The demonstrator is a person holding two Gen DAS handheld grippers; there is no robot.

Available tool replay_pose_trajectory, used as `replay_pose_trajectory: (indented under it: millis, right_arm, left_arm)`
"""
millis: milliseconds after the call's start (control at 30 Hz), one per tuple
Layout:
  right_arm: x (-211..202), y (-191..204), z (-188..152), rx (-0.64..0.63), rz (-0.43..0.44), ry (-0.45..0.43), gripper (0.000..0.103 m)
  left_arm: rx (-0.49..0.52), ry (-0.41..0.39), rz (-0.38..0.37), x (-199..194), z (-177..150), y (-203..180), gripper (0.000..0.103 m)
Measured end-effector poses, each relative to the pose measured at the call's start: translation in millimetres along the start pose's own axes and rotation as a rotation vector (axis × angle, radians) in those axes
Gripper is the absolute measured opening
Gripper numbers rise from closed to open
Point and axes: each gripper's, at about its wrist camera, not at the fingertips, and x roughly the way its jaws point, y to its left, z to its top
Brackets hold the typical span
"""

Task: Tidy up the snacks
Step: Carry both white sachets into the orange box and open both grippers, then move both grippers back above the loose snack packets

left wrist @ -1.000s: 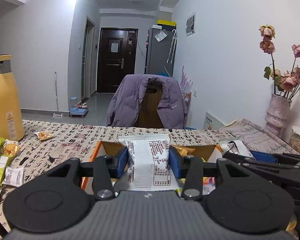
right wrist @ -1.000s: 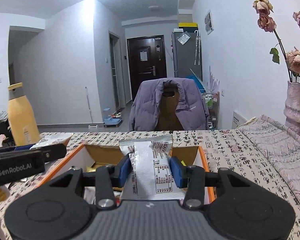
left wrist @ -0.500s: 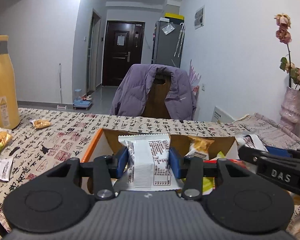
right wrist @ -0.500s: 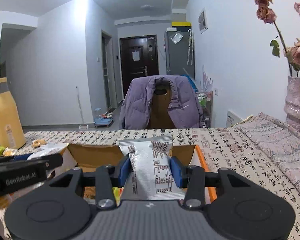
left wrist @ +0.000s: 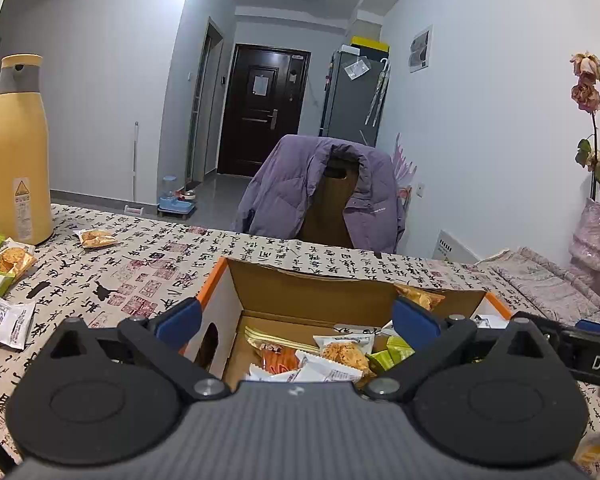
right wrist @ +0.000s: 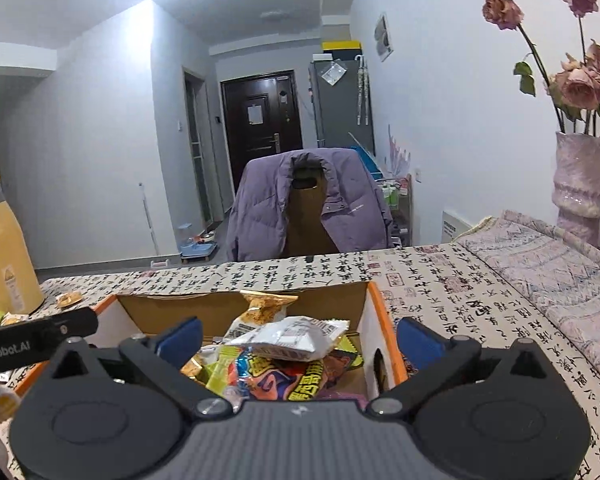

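The left gripper (left wrist: 296, 318) and right gripper (right wrist: 298, 338) both hang over the open cardboard box (left wrist: 300, 286), jaws opening wide with nothing pressed between the pads. A white packet (right wrist: 292, 338) lies on top of the snack pile in the box, just beyond the right gripper. Loose snacks (left wrist: 8, 322) lie on the tablecloth (left wrist: 140, 264) near the yellow bottle (left wrist: 14, 152). Lift each gripper clear of the box walls before reaching for these, to avoid dragging packets out.
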Motion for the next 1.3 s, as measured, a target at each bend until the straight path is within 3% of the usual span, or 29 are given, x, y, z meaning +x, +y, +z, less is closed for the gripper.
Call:
replay_pose_trajectory:
  millis: [367, 867, 1033, 1300]
  right_arm:
    - [-15.8, 8.2, 7.8, -0.019, 0.001, -0.021, 0.103]
    - [-85.9, 34.2, 1.2, -0.105, 0.028, -0.042, 0.103]
    - [-101.6, 41.2, -14.3, -0.13, 0.029, -0.013, 0.103]
    - [-106.9, 49.0, -50.0, -0.169, 0.051, 0.107, 0.103]
  left_arm:
    - [-0.009, -0.026, -0.002, -16.8, 13.0, -8.6, 0.103]
    - [0.002, -0.043, 0.014, -81.8, 10.0, 7.5, 0.103]
    - [0.015, -0.024, 0.016, -100.5, -3.1, 16.2, 0.103]
    - [0.044, 0.054, 0.022, -113.7, -30.2, 34.3, 0.103]
